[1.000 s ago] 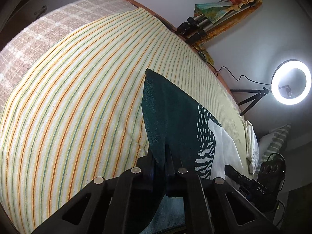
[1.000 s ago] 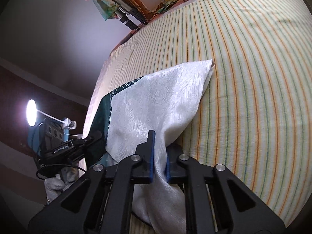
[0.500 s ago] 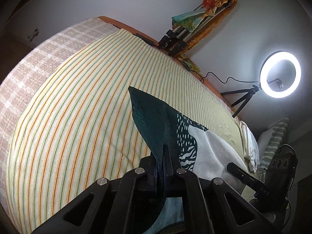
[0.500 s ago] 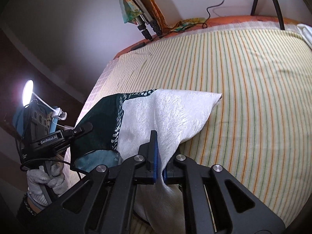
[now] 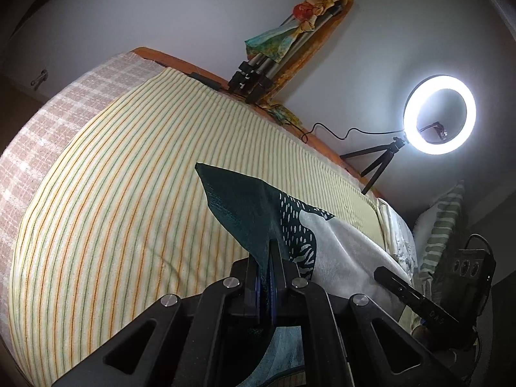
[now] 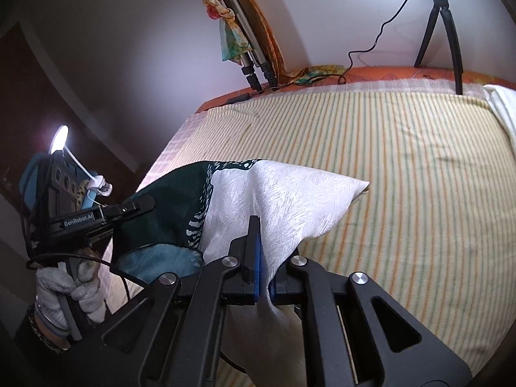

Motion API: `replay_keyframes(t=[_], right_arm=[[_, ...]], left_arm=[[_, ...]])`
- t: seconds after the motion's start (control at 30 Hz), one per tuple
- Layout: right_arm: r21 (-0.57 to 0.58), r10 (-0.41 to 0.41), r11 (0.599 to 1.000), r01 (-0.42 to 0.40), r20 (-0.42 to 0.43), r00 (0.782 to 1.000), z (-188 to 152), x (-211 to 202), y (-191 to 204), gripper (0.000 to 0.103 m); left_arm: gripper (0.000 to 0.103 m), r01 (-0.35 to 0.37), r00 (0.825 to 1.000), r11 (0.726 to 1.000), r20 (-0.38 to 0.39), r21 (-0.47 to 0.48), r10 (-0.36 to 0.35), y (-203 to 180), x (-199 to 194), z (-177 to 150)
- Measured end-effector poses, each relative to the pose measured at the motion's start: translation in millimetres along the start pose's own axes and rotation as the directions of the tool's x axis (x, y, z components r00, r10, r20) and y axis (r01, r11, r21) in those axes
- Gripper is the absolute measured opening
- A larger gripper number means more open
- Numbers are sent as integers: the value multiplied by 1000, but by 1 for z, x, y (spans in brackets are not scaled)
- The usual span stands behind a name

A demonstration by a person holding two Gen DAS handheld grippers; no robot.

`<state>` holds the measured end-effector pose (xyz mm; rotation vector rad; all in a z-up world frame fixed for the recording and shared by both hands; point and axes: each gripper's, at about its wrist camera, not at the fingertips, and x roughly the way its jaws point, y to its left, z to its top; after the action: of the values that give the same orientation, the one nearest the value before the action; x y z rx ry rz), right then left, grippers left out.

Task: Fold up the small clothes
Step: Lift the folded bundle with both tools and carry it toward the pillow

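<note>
The left gripper (image 5: 269,277) is clamping its jaws tight on the dark green end of the small cloth (image 5: 254,206), and the right gripper (image 6: 262,267) is pinching the white end (image 6: 283,200) just as tightly. The cloth is hanging stretched between them above the striped bedsheet (image 5: 122,200), its long axis running side to side, both far corners pointing away toward the wall. Compared with a second ago, the cloth is riding higher off the sheet, and the ring light (image 5: 439,114) is showing fuller in the left view.
</note>
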<state>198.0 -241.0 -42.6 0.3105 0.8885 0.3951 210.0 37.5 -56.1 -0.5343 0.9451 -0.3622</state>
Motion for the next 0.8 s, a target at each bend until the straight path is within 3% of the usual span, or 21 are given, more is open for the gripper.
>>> replay_keyframes(t=[0.37,0.8], right_arm=[[-9,-95,995,96,61,994,14,-55,-50,5],[-9,-237,971,241,145,961,50,-134,-153,5]], left_arm=[[0,54,998,987,-21,155,-51,-85,31,0],[0,134,991,947,-60,293,-122,-214,120,3]])
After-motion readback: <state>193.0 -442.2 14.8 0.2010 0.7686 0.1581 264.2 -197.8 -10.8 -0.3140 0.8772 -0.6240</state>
